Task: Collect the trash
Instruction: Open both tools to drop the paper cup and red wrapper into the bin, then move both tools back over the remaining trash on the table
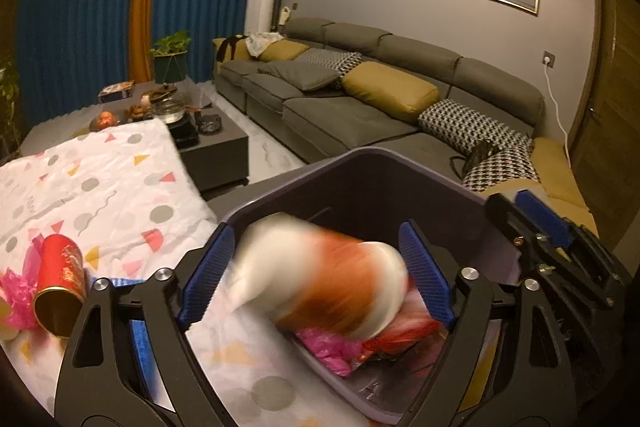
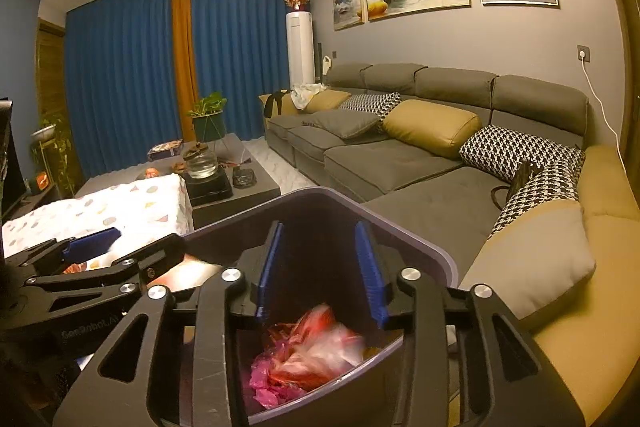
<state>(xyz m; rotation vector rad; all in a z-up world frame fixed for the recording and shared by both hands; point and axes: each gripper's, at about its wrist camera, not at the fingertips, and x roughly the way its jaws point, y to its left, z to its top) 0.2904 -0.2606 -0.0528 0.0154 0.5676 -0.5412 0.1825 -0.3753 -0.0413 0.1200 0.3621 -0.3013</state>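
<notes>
With your left gripper spread wide over the near rim of the grey bin, a blurred white-and-orange cup-like piece of trash sits between the blue pads, and neither pad seems to press on it; the blur makes contact hard to call. You have your right gripper over the same bin, jaws partly apart, nothing between them, pads touching nothing. Below it, in the bin, lie crumpled pink plastic and a red-and-clear wrapper, blurred in the right wrist view. From the left wrist view the pink plastic shows under the blurred cup, at the bin's bottom. Your right gripper appears at the right edge of the left view, above the bin's far right rim. Left of the bin, a red and gold can lies on its side on the white patterned cloth, open end toward the camera, touching a bunch of pink wrapping beside it. That can is well apart from both grippers. Bin stands between the cloth-covered table and the grey sofa. Beyond the cloth, a dark coffee table carries a glass teapot and small items too small to name.
</notes>
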